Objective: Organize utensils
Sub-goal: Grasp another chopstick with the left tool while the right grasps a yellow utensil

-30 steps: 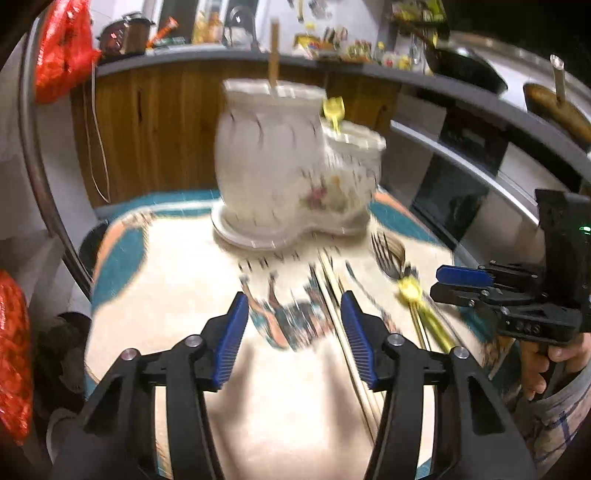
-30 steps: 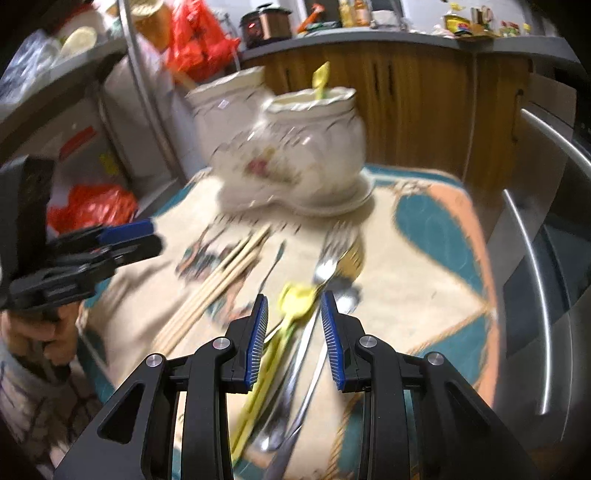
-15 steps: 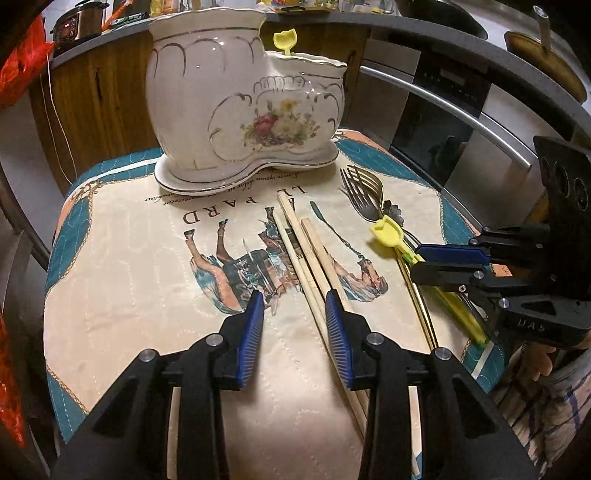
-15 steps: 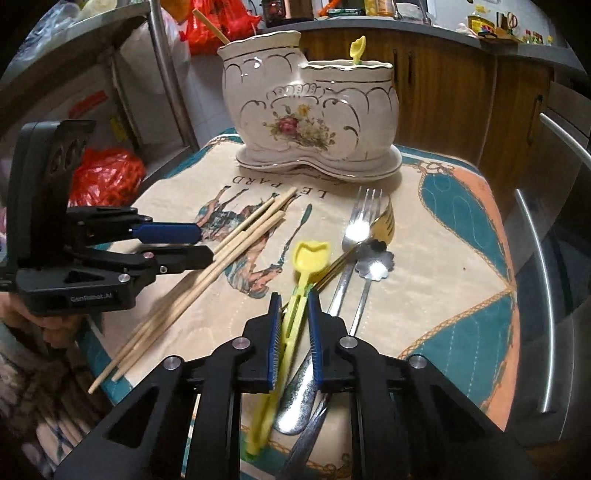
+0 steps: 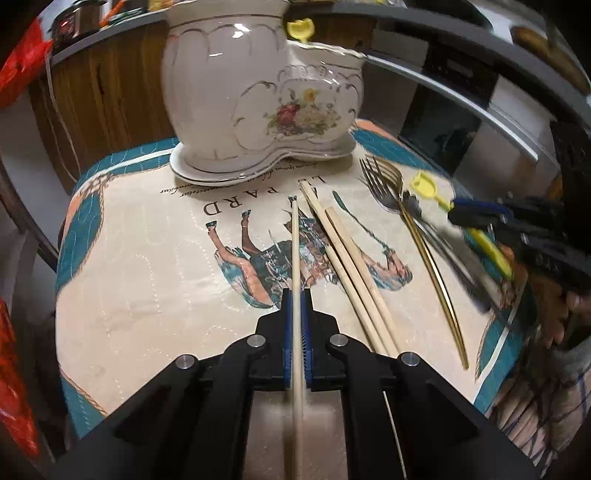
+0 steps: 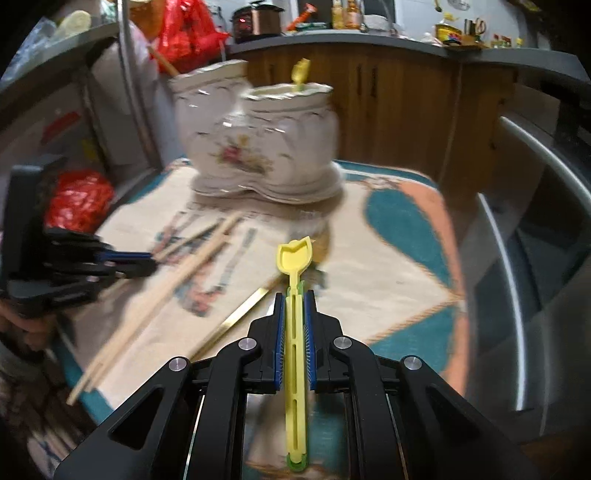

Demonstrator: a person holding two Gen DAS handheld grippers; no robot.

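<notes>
A white floral ceramic holder (image 5: pixel 258 99) with two compartments stands at the back of the printed mat (image 5: pixel 147 258). A yellow spoon (image 5: pixel 300 29) sticks out of its lower compartment. My left gripper (image 5: pixel 296 295) is shut on a single wooden chopstick (image 5: pixel 294 240) that points toward the holder. Two more chopsticks (image 5: pixel 351 266), forks (image 5: pixel 384 184) and a gold handle (image 5: pixel 439 280) lie to the right of it. The jaws of my right gripper (image 6: pixel 294 295) are closing on a second yellow spoon (image 6: pixel 294 258), pads against its handle, bowl forward.
An oven front with a steel handle (image 6: pixel 506 295) runs along the mat's right side. A red bag (image 6: pixel 79 199) sits low at the left behind the left gripper (image 6: pixel 147 260). Wooden cabinets and a cluttered counter stand behind the holder (image 6: pixel 266 147).
Both grippers went from open to closed. The left one took hold of a chopstick from the bundle. The right one closed on the yellow spoon, which now sits lifted off the forks.
</notes>
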